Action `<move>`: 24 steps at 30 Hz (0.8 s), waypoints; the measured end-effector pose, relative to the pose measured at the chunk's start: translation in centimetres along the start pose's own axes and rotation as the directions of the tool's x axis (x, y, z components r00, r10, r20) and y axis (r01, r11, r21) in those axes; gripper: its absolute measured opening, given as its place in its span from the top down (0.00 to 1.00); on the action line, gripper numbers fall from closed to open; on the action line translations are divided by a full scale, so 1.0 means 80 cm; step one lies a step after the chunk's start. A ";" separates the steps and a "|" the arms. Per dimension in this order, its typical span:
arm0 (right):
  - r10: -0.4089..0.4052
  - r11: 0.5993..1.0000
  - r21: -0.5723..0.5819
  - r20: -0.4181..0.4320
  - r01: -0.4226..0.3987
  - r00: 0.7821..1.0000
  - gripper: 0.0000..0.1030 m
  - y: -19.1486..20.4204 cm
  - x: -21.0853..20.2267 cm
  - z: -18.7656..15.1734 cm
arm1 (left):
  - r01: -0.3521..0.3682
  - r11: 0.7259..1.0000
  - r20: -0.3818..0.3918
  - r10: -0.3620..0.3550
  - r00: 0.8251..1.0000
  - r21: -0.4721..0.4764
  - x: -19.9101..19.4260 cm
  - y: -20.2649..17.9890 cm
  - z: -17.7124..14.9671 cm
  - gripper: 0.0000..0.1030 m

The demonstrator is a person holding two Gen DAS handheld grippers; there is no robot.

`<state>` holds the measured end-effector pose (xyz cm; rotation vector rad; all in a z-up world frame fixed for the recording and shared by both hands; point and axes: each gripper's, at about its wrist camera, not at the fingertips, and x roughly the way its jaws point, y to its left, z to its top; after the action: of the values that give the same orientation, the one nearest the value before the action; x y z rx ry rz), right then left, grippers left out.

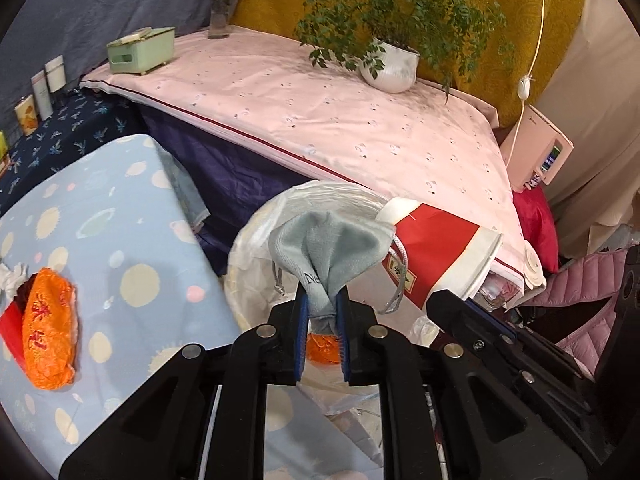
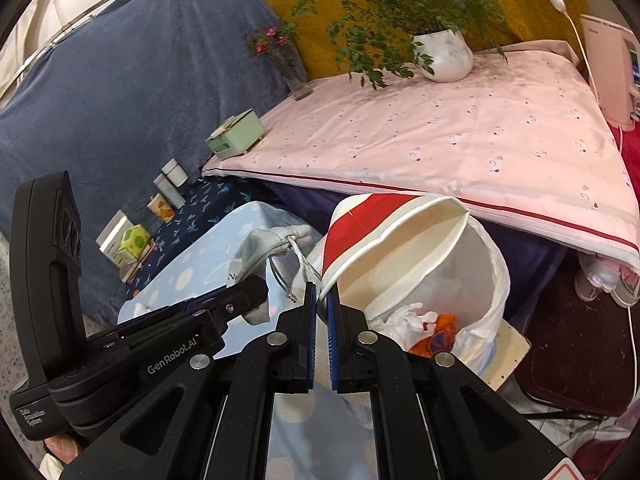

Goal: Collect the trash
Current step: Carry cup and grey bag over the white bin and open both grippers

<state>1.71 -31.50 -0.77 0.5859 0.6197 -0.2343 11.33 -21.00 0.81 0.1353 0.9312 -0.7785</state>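
**Beside the low table, 2 grippers over the bin**

On the blue spotted tablecloth point(image 1: 120, 248) lies an orange wrapper point(image 1: 48, 344). The left gripper point(image 1: 322, 304) is clamped on a grey drawstring pouch point(image 1: 332, 248) above the white-lined trash bin point(image 2: 492, 272). The right gripper point(image 2: 321, 300) pinches the red-and-white bag point(image 2: 384, 220) at its edge. Behind, a pink-covered surface point(image 1: 340, 120) carries a potted plant point(image 1: 392, 64) and a green box point(image 1: 140, 48)

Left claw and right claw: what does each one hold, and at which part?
Left claw pinches the grey drawstring pouch at its bottom end. Right claw grips the red-and-white bag by its rim.
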 end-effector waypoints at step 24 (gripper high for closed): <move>-0.032 0.998 -0.049 0.000 0.032 0.999 0.73 0.032 0.007 -0.004 | -0.111 0.991 0.065 0.116 0.991 -0.077 -0.029 0.051 -0.013 0.35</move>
<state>2.93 -29.26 -0.19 0.5291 0.6344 -0.2487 12.51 -16.37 1.07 0.0956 0.8771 -0.6388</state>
